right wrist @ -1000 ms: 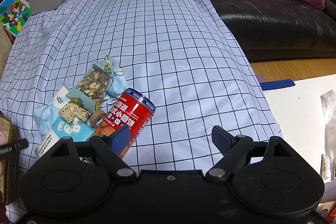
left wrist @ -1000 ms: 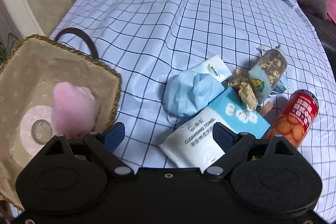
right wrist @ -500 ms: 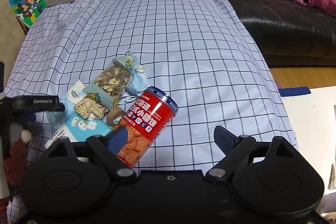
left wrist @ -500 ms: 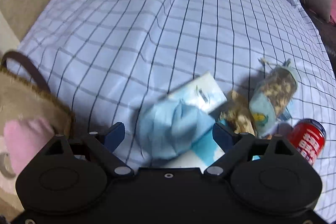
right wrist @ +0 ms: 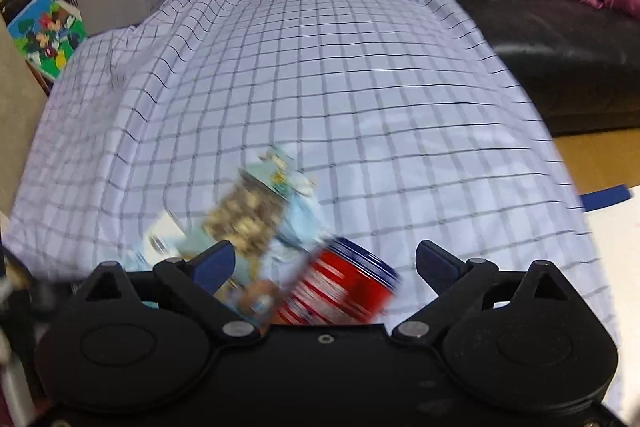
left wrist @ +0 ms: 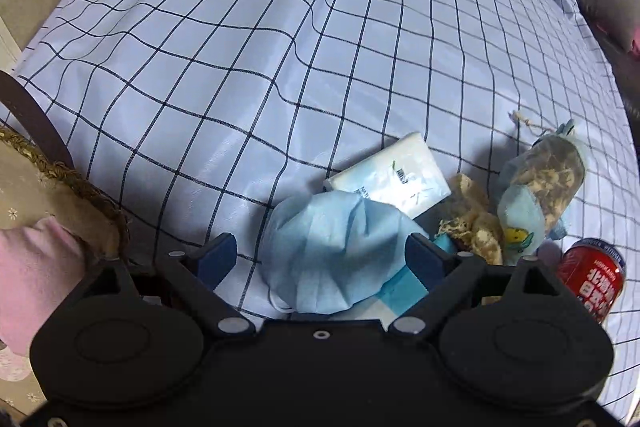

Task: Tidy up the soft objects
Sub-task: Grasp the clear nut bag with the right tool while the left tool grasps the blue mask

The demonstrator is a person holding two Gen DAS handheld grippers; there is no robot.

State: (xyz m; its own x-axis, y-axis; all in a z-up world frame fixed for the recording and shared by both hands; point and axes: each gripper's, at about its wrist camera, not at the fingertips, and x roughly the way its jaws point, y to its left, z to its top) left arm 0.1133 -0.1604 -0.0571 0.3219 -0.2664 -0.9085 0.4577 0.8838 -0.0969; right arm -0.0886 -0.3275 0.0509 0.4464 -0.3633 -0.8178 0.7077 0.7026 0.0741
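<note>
Checked blue-and-white cloth (left wrist: 280, 39) spread under everything, woven basket (left wrist: 60, 183) off beyond the left finger. Blue face mask (left wrist: 332, 251) lying crumpled between the spread fingers of the left gripper (left wrist: 320, 259), pads not yet on it: approach step, apparently. Next: lower, pinch, carry to basket. Right gripper (right wrist: 325, 263) has just been opening, jaws wide over the red can (right wrist: 340, 287), gripping nothing.
</note>
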